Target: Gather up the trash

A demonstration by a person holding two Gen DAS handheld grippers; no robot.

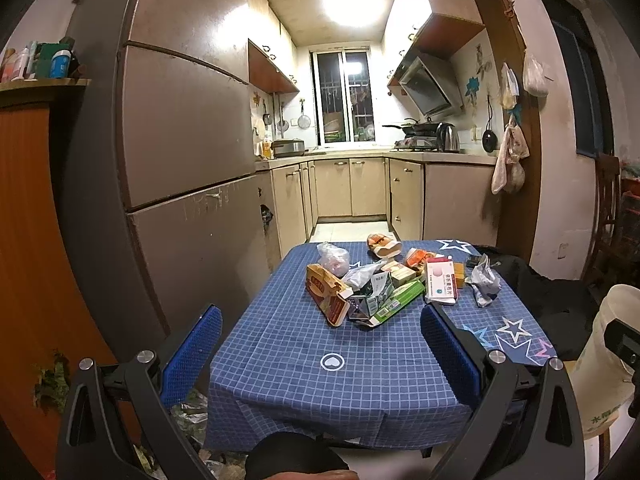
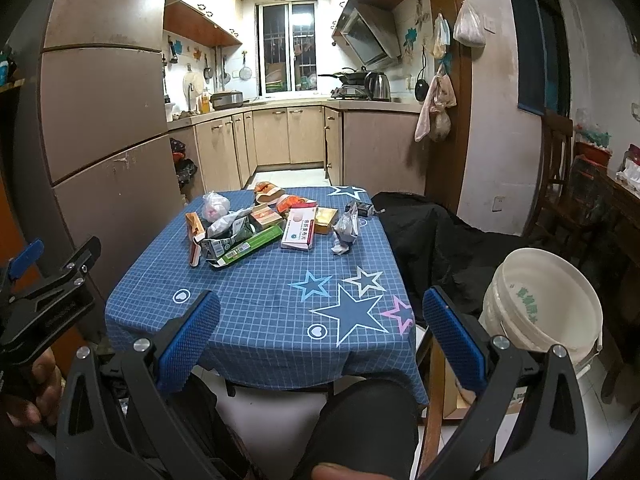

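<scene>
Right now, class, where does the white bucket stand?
In the right wrist view the white bucket stands at the right, off the table's right edge, beside the black cloth and just beyond the right gripper.

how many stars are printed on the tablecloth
5 show. A big dark blue star sits near the front right corner, with a light blue star, a white star and a pink star around it. Another white star is at the far edge. Trash may hide more.
</scene>
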